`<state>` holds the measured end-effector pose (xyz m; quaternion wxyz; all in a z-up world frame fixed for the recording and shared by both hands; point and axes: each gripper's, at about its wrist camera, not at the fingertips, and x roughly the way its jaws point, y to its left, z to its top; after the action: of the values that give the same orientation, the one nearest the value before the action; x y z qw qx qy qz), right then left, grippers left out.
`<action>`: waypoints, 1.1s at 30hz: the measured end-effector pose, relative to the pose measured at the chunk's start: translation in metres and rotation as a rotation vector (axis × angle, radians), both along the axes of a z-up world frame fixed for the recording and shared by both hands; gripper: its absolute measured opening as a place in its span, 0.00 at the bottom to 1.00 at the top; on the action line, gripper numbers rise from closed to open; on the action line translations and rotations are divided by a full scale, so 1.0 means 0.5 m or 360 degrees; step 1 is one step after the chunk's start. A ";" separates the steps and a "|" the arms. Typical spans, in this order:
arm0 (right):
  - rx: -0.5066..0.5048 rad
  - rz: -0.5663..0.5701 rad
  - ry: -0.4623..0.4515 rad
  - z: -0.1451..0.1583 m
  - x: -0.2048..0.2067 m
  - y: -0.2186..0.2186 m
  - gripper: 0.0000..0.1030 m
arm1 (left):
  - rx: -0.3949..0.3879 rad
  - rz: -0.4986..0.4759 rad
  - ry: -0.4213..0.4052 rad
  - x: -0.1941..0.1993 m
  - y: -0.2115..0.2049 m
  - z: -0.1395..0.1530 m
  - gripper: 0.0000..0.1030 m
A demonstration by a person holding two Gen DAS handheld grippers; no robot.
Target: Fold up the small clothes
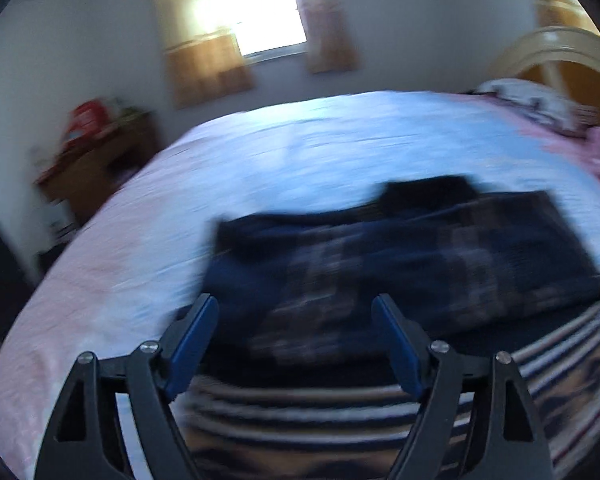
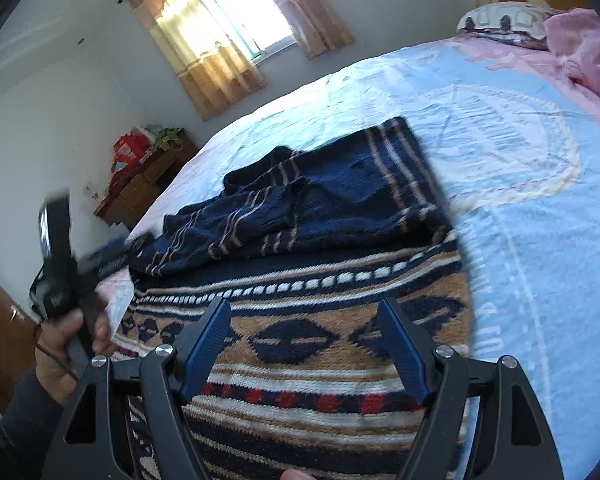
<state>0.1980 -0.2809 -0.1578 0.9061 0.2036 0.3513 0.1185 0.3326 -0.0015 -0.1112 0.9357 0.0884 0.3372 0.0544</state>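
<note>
Knit sweater (image 2: 300, 352): navy, tan and white patterned wool lies flat on the bed directly under and ahead of our right gripper (image 2: 304, 320), its sleeves (image 2: 260, 216) folded over farther ahead.
Right gripper: jaws spread, holding nothing, above the tan band.
Left gripper (image 1: 296, 316): jaws apart and empty (badly blurred view), over the sweater's near part.
Left hand (image 2: 66, 344): left of our right gripper, gripping its handle.
Bedsheet (image 2: 520, 208): pale blue, right of the sweater.
</note>
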 end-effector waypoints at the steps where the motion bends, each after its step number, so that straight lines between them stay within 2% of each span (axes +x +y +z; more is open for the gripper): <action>1: 0.0001 0.0002 0.0008 0.016 0.002 0.000 0.74 | 0.0012 0.0075 0.0021 0.002 0.040 -0.008 0.80; 4: -0.0045 0.0050 0.0043 0.055 0.020 0.015 0.70 | -0.0057 0.0244 0.0095 0.009 0.147 -0.042 0.81; 5: -0.0068 0.0070 0.0056 0.067 0.032 0.022 0.65 | -0.0092 0.0286 0.0132 0.015 0.171 -0.055 0.81; 6: -0.0097 0.0088 0.0072 0.076 0.049 0.031 0.59 | -0.0142 0.0311 0.0177 0.024 0.190 -0.070 0.81; 9: -0.0119 0.0104 0.0163 0.078 0.123 0.055 0.59 | -0.0245 0.0325 0.0327 0.052 0.208 -0.115 0.83; 13: -0.0157 0.0040 0.0300 0.028 0.243 0.087 0.59 | -0.0316 0.0339 0.0314 0.046 0.222 -0.117 0.93; 16: -0.0165 0.0014 0.0371 -0.012 0.303 0.108 0.59 | -0.0438 0.0356 0.0326 0.050 0.244 -0.125 0.95; 19: -0.0121 -0.0002 0.0437 -0.039 0.334 0.125 0.59 | -0.0473 0.0353 0.0308 0.046 0.245 -0.121 0.95; 22: -0.0251 0.0014 0.0415 -0.046 0.345 0.154 0.59 | -0.0480 0.0350 0.0309 0.042 0.242 -0.120 0.95; 23: -0.0296 0.0030 0.0407 -0.046 0.348 0.163 0.53 | -0.0487 0.0347 0.0306 0.041 0.243 -0.119 0.95; 24: -0.0342 0.0040 0.0405 -0.046 0.352 0.170 0.36 | -0.0496 0.0343 0.0302 0.041 0.244 -0.119 0.95; 25: -0.0392 0.0032 0.0399 -0.046 0.354 0.173 0.29 | -0.0503 0.0340 0.0300 0.041 0.247 -0.117 0.95; 27: -0.0427 0.0006 0.0375 -0.038 0.354 0.167 0.06 | -0.0516 0.0336 0.0295 0.038 0.248 -0.116 0.95; 29: -0.0440 -0.0017 0.0322 -0.020 0.346 0.161 0.05 | -0.0527 0.0335 0.0292 0.035 0.251 -0.118 0.95; 33: -0.0599 -0.0093 0.0158 0.037 0.315 0.148 0.05 | -0.0473 0.0324 0.0322 0.037 0.245 -0.121 0.97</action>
<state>0.3555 -0.2071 -0.1393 0.9129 0.0463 0.4053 0.0142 0.3513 0.1211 -0.1716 0.8896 -0.0800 0.4408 0.0891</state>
